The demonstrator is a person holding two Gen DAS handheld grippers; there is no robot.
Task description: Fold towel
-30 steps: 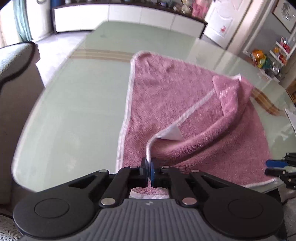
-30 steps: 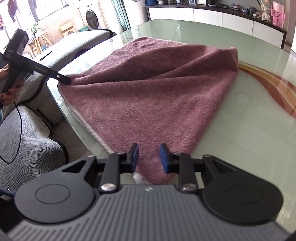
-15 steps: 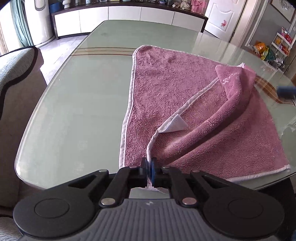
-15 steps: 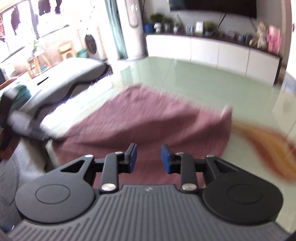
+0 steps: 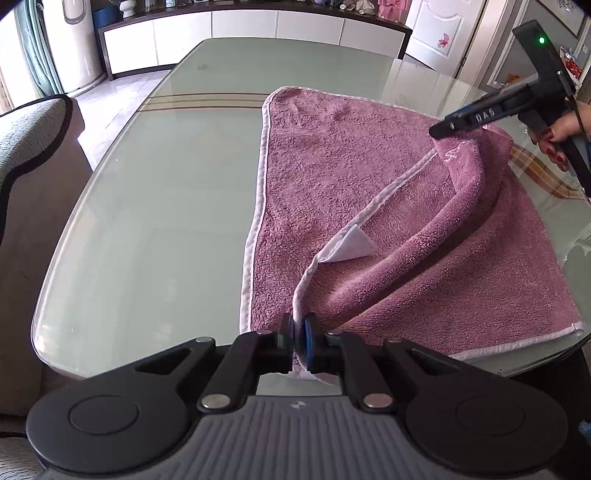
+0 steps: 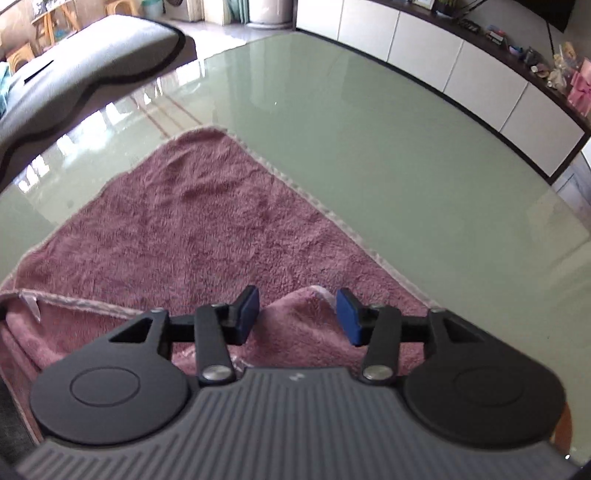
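A pink towel (image 5: pixel 332 166) with a white hem lies on the pale green glass table (image 5: pixel 166 184). One edge is pulled over in a raised diagonal fold that shows a white label (image 5: pixel 351 243). My left gripper (image 5: pixel 298 332) is shut on the hem at the near corner, by the table's front edge. My right gripper (image 6: pixel 297 314) is open, and the folded-over far corner of the towel (image 6: pixel 184 229) pokes up between its blue pads without being pinched. In the left wrist view the right gripper (image 5: pixel 437 131) reaches in from the right, held by a hand (image 5: pixel 557 136).
A grey sofa arm (image 5: pixel 29 136) stands close to the table's left edge. A long white cabinet (image 5: pixel 240 33) and a white door (image 5: pixel 439 37) lie beyond the far end. Bare glass (image 6: pixel 369 129) stretches past the towel on the far side.
My right gripper has swept from the towel's near right corner across to its far folded corner. My left gripper has kept its hold on the hem and barely moved.
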